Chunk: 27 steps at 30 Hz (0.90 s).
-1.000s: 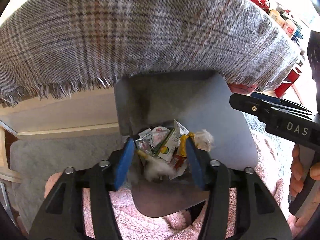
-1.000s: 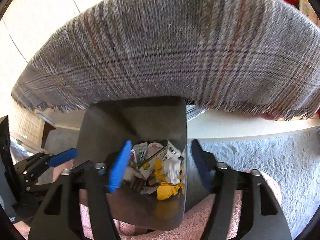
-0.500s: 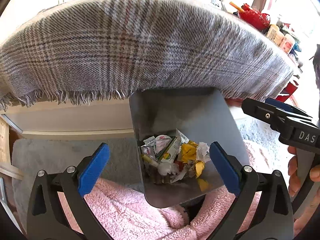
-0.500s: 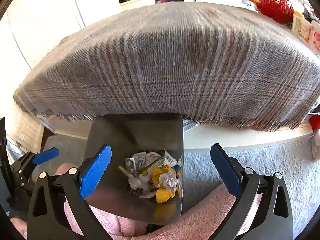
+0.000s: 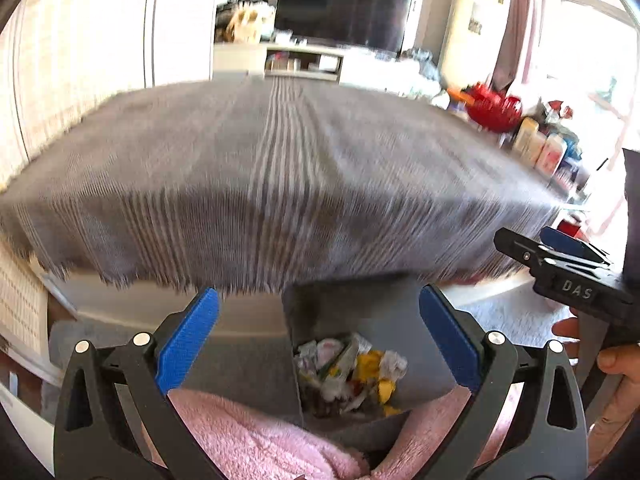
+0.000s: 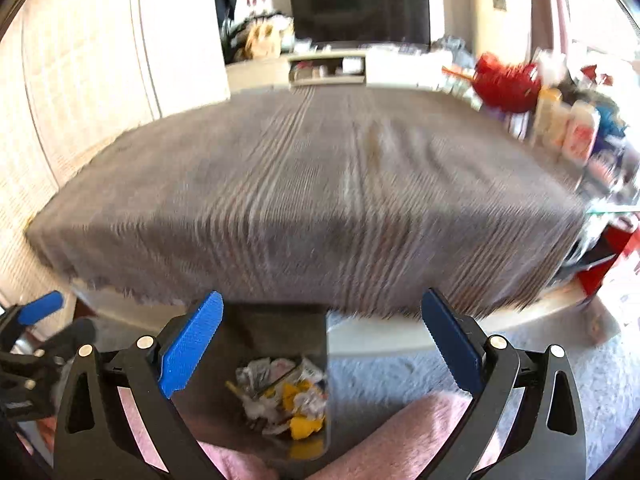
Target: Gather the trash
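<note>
Where wrappers (image 5: 352, 372) fill bin (image 5: 360, 304), crumpled

We see a low table (image 5: 248, 320) across the middle of both frames, draped in a grey plaid cloth (image 5: 280, 176) whose fringe hangs over its near edge. At the far right of the tabletop stand a red basket (image 6: 504, 84) and some bottles (image 6: 572, 128). Below lies grey carpet (image 6: 400, 376).

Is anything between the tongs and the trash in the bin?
Nothing visible. Both the left tongs and right tongs hang open above the grey metal bin, whose open top shows the crumpled wrappers at the bottom. The plaid-cloth-covered table sits behind the bin, not over it.
</note>
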### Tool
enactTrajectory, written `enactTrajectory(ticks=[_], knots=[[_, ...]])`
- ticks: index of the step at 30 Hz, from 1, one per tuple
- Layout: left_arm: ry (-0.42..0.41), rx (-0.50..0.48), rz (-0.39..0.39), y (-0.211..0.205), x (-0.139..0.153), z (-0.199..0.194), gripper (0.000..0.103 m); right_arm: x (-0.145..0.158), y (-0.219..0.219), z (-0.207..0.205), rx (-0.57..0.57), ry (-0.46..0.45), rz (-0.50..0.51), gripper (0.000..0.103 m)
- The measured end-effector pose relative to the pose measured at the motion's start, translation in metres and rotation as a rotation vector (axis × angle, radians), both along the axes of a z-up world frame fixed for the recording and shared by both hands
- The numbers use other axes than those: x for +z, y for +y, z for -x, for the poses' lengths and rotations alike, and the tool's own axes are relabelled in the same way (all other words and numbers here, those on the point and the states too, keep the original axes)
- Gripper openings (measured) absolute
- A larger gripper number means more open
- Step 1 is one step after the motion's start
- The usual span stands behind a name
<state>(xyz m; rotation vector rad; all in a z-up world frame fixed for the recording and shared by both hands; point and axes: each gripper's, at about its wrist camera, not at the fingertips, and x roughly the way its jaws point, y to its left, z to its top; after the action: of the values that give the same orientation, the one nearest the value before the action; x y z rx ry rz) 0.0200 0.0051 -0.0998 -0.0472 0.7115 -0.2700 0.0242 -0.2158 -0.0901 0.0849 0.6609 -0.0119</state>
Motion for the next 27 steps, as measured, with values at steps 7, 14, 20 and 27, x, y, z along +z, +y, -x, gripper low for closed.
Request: enactTrajectory(ticks=[7, 14, 20, 27], knots=[[-0.142, 0.005, -0.004, -0.002, 0.054, 0.014, 0.095, 0.059, -0.006, 0.022, 0.004, -0.158, 0.032, 0.1], [-0.261, 0.029, -0.018, -0.001, 0.098, 0.026, 0.095, 0.104, -0.004, 0.042, -0.01, -0.294, 0.059, 0.1], [-0.347, 0.058, -0.022, -0.001, 0.12, 0.043, 0.095, 0.124, 0.001, 0.06, 0.002, -0.372, 0.051, 0.1], [-0.397, 0.076, -0.05, -0.006, 0.119, 0.066, 0.095, 0.122, 0.012, 0.083, 0.007, -0.407, 0.083, 0.1]])
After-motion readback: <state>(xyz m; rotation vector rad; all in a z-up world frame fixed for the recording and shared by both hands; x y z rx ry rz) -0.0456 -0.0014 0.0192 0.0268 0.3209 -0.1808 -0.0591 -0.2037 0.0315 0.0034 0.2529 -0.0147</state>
